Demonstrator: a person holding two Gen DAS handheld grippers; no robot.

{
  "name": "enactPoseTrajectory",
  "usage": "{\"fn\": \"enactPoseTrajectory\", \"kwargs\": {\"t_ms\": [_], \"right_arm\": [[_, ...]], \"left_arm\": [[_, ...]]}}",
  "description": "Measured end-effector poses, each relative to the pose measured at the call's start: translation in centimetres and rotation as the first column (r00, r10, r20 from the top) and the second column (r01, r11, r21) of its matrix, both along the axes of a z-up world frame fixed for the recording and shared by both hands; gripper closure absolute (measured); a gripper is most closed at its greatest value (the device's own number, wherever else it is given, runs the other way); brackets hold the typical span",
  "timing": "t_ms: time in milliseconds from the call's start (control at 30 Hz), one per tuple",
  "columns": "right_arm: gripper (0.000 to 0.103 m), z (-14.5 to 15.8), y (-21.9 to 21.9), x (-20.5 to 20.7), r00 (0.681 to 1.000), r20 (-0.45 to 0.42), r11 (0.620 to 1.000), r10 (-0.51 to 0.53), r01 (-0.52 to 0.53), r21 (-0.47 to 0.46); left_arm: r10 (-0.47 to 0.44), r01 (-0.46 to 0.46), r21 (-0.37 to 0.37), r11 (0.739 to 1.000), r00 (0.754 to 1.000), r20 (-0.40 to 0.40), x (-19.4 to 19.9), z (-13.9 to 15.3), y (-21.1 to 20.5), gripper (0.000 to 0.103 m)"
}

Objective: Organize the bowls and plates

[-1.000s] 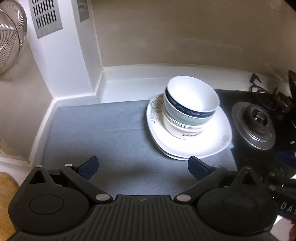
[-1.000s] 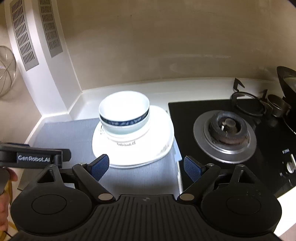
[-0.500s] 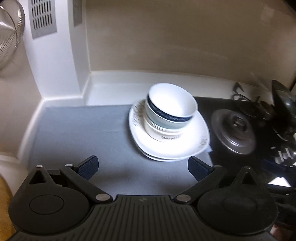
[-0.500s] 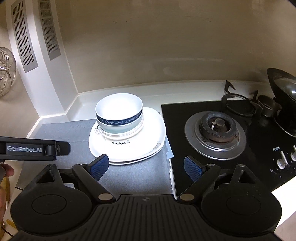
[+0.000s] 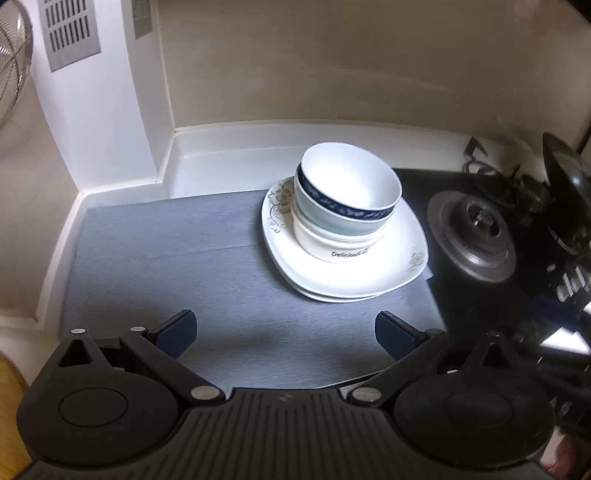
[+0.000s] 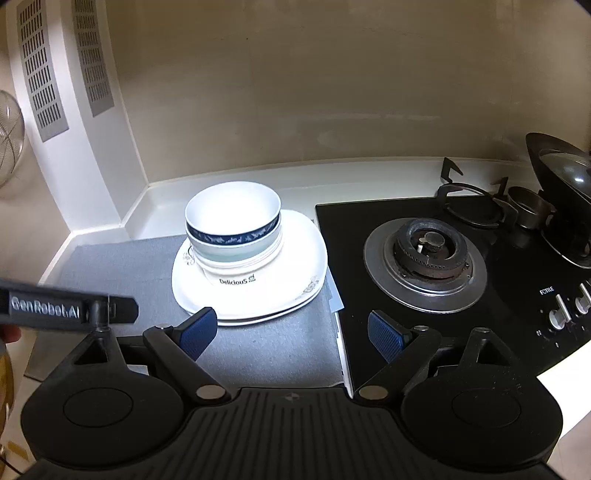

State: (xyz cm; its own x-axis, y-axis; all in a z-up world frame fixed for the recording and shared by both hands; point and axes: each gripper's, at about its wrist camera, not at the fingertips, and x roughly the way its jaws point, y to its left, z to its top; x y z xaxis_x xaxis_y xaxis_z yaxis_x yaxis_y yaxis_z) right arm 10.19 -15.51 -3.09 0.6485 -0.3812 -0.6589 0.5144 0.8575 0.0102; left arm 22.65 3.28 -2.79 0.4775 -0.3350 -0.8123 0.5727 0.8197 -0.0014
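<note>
A stack of bowls [image 5: 343,206] stands on stacked white square plates [image 5: 402,269] on a grey mat [image 5: 166,258]. The top bowl is white with a dark blue band; the lowest reads "Delicious". In the right wrist view the bowls [image 6: 232,229] and plates [image 6: 299,273] sit left of centre. My left gripper [image 5: 284,334] is open and empty, above the mat in front of the stack. My right gripper [image 6: 291,330] is open and empty, in front of the stack's right side. The left gripper's body [image 6: 66,308] shows at the right view's left edge.
A black gas hob [image 6: 424,251] with a burner lies right of the mat. A dark wok [image 6: 565,192] stands at the far right. Hob knobs [image 6: 561,314] are at the right front. White walls with vents [image 5: 70,33] close the left corner. A wire strainer [image 5: 11,62] hangs at left.
Both grippers have drawn back from the stack over the last second, the left one swinging its view sideways and back. Both stay open and empty. The stack has not moved.
</note>
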Motion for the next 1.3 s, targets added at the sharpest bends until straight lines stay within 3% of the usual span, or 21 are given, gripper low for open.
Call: {"fn": "enactPoseTrajectory", "kwargs": {"t_ms": [300,500,767,1300], "right_arm": [[0.013,-0.2,1.7,1.4,0.998,-0.004,0.998,-0.057,0.057,-0.023],[0.013,-0.2,2.5,2.8,0.999,-0.05,0.998,-0.016,0.013,-0.064],[0.012,-0.6,2.4,3.6,0.998,-0.06,0.999,-0.01,0.007,-0.041],[0.012,-0.6,2.0,2.9,0.998,-0.048,0.999,-0.035,0.034,-0.03]], "left_arm": [[-0.036,0.036,0.013,0.999,0.999,0.008,1.8,-0.4,1.6,0.001],[-0.005,0.004,-0.029,1.0,1.0,-0.018,2.7,-0.6,2.2,0.001],[0.012,-0.012,-0.013,1.0,1.0,0.007,3.0,-0.7,2.2,0.001],[-0.037,0.037,0.002,0.999,0.999,0.027,2.2,-0.4,1.0,0.001]]}}
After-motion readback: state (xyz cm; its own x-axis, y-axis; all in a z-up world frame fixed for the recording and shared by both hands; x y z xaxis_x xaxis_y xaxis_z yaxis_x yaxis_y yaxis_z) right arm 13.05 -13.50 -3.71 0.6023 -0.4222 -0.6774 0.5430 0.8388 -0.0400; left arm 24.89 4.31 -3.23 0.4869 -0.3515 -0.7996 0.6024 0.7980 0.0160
